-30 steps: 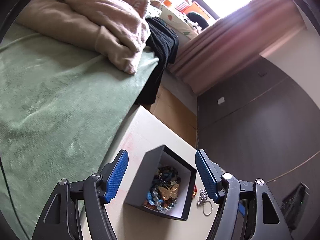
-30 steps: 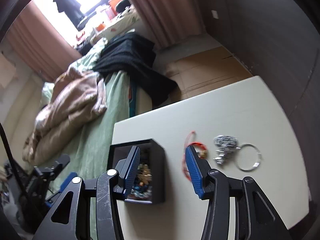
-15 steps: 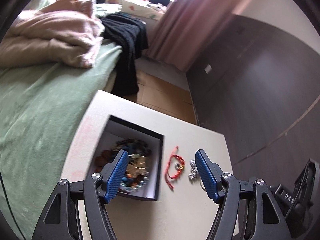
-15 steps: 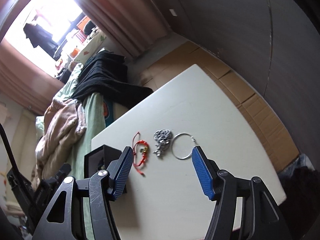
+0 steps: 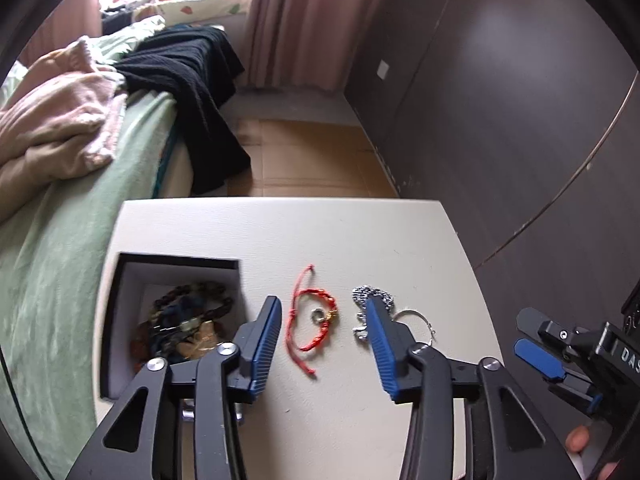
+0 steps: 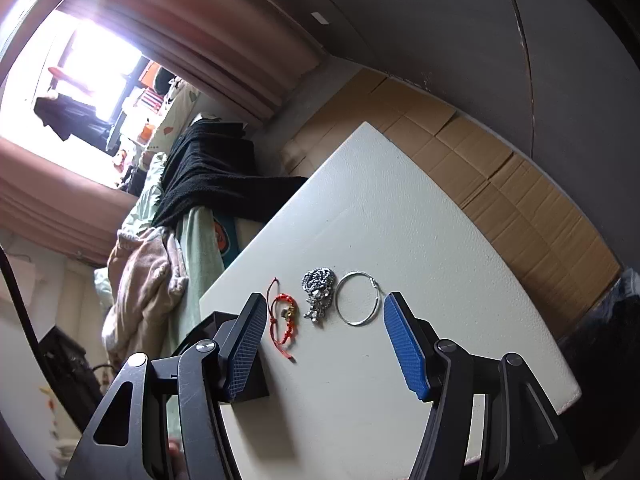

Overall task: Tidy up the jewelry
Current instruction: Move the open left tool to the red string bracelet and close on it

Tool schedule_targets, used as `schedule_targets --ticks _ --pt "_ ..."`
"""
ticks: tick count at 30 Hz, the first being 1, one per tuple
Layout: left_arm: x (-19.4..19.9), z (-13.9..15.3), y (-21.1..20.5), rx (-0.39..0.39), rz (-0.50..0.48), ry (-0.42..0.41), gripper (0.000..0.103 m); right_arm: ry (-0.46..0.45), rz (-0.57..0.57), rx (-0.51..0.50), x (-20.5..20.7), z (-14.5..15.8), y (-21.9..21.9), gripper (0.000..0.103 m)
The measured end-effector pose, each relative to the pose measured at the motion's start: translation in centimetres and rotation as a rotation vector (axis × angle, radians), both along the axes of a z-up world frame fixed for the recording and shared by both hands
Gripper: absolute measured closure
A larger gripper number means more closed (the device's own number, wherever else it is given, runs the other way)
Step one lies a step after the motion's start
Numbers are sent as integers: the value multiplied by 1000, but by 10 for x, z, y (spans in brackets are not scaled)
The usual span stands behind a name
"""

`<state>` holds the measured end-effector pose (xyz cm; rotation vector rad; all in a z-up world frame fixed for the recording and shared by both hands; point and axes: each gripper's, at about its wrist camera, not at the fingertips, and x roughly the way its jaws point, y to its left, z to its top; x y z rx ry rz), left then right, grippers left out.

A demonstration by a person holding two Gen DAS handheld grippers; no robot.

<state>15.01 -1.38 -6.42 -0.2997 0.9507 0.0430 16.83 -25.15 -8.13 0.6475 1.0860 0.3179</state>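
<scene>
The red bracelet lies flat on the tabletop, right between the fingers of the left gripper, which have just been closing and now stand narrow with nothing pinched. Its long side runs away from the fingers. The black box sits just to its left. The right gripper waits with fingers wide, nearer the silver ring.

I get daylight from the window at ten o'clock, blown out white; table evenly lit, soft shadows, heavy fisheye bending, dark vignette at corners.
</scene>
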Motion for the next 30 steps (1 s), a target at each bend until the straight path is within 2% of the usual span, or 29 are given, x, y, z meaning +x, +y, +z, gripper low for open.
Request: schedule_targets --ticks 3,7,16,19,22,26,30 --pt "16 -12 -10 7 -25 51 74 10 -15 -8 4 -4 -4 41" --pt "36 -25 -19 19 -53 80 82 30 -44 -6 9 -10 -16 41" --pt "60 -56 -29 11 -100 153 82 48 -80 -8 19 -15 -28 41" --pt "62 -62 -27 33 -107 173 82 58 -72 -23 20 -17 -25 41" --pt "63 -73 -22 8 -96 202 82 57 -66 -35 20 -17 -23 41" --pt "61 -75 -20 -41 -113 186 82 57 -72 -63 21 -17 -22 41" --pt "55 -78 -23 -46 -125 191 83 63 -59 -79 22 -20 -15 41"
